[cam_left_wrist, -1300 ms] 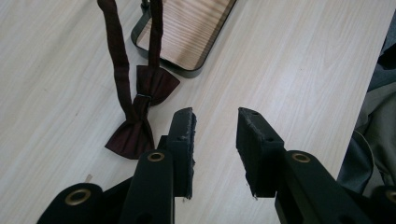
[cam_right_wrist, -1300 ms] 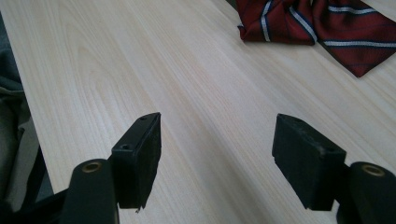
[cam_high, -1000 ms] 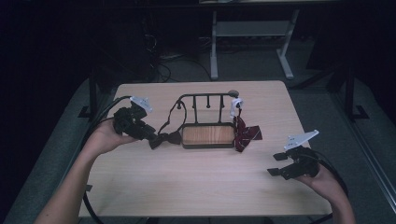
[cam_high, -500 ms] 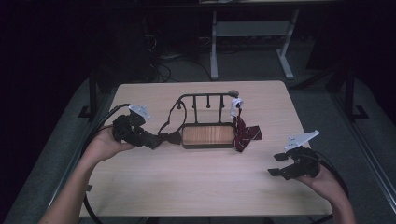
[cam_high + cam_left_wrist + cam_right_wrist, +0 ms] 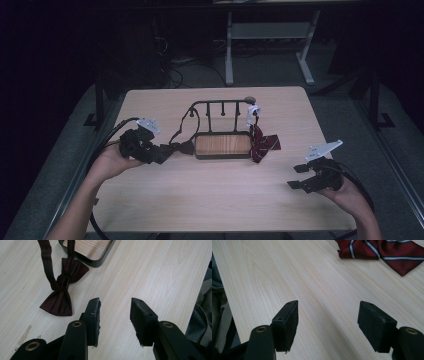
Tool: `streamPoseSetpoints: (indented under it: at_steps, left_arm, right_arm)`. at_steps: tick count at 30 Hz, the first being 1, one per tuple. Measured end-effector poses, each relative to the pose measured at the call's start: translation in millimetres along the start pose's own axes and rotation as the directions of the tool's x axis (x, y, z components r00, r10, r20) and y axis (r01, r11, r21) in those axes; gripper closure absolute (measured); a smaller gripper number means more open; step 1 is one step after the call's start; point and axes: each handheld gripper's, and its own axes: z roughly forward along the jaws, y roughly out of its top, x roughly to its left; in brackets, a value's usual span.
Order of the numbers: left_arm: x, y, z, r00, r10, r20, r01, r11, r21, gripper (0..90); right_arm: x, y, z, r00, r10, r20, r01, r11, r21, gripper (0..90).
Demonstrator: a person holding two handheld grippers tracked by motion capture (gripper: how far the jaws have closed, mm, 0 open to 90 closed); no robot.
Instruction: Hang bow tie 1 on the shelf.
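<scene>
A dark maroon bow tie point(image 5: 181, 148) point(image 5: 59, 298) lies flat on the table by the left end of a wooden-floored rack base point(image 5: 222, 145) point(image 5: 88, 250). Its strap runs up to the black hook rack point(image 5: 220, 106). My left gripper point(image 5: 164, 153) point(image 5: 115, 312) is low over the table just beside the bow tie. Its jaws have just been opening and nothing is between them. A red striped tie point(image 5: 263, 143) point(image 5: 382, 250) hangs from the rack's right end and spreads on the table. My right gripper point(image 5: 299, 176) point(image 5: 328, 317) stands open over bare wood at the front right.
The light wooden table point(image 5: 215, 200) ends close to both hands at the front. A white tag point(image 5: 253, 110) sits on the rack's right end. Beyond the far edge stand a white desk frame point(image 5: 265, 35) and loose cables point(image 5: 175, 75) on the dark floor.
My left gripper has sunk a little toward the table beside the bow tie, and its jaws stand wider. The right gripper and both ties have stayed where they were.
</scene>
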Motion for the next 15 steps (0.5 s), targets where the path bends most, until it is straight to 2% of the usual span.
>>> streamPoseSetpoints:
  at_steps: [2, 5, 15]
  left_arm:
    - [0.1, -1.8, 1.4, 1.0, 0.007, 0.003, -0.007, 1.0, 0.0, 59.1]
    - [-0.9, -4.9, 3.8, 0.9999, -0.014, 0.007, 0.014, 0.9999, -0.007, 58.0]
    - [-1.1, -16.4, 8.9, 0.9992, -0.037, 0.014, 0.038, 0.9991, -0.022, 52.5]
  right_arm:
    - [0.0, -0.2, 0.0, 1.0, 0.0, 0.001, 0.0, 1.0, 0.0, 32.6]
    - [0.3, -0.2, -0.2, 1.0, 0.001, 0.0, -0.001, 1.0, 0.001, 32.6]
    - [0.9, -0.8, -0.8, 1.0, 0.004, -0.004, -0.004, 1.0, -0.006, 32.6]
